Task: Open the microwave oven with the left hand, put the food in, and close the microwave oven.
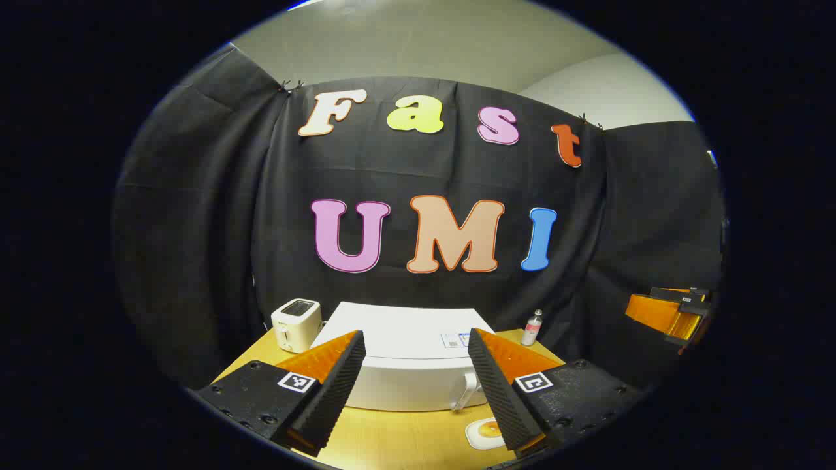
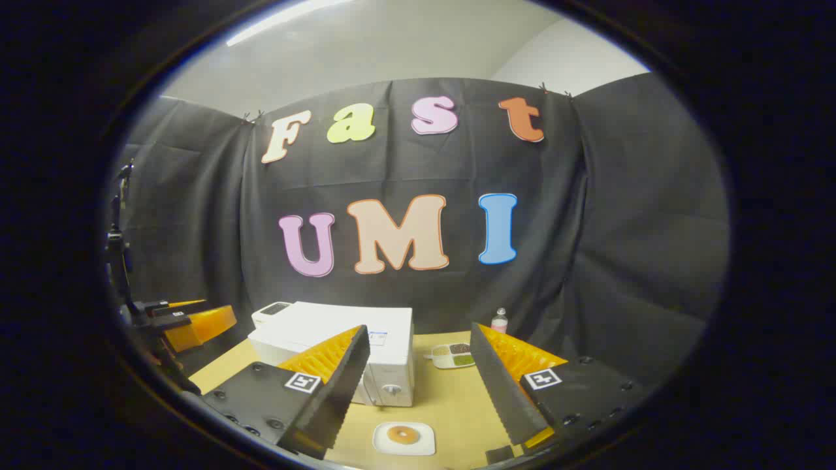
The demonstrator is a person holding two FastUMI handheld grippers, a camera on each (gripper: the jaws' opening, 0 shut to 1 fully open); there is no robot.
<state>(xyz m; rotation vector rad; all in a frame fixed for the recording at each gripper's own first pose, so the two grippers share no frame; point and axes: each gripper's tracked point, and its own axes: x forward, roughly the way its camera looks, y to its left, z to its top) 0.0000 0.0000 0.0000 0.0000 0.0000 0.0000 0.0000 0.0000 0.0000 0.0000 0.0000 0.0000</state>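
We hold both tools up above a wooden table point(image 2: 450, 398). Our left gripper point(image 1: 416, 385) has its fingers spread wide and holds nothing. Our right gripper point(image 2: 418, 391) is wide apart too, with nothing between its fingers.

The white microwave oven point(image 1: 405, 356) sits on the table with its door shut and a white handle point(image 1: 467, 390) at the door's right side. There is a small sticker point(image 1: 455, 339) on top of it, but the writing is too tiny for us to read. Each tool wears little black-and-white square tags, not words.

The food, a round brown piece on a white plate point(image 2: 403, 437), lies on the table just in front of the microwave oven.

A white toaster point(image 1: 296, 324) stands to the left of the oven. A small bottle point(image 1: 533, 328) stands at the back right. Near it is a little tray point(image 2: 452, 356) with brown and green bits. Nothing blocks the oven door.
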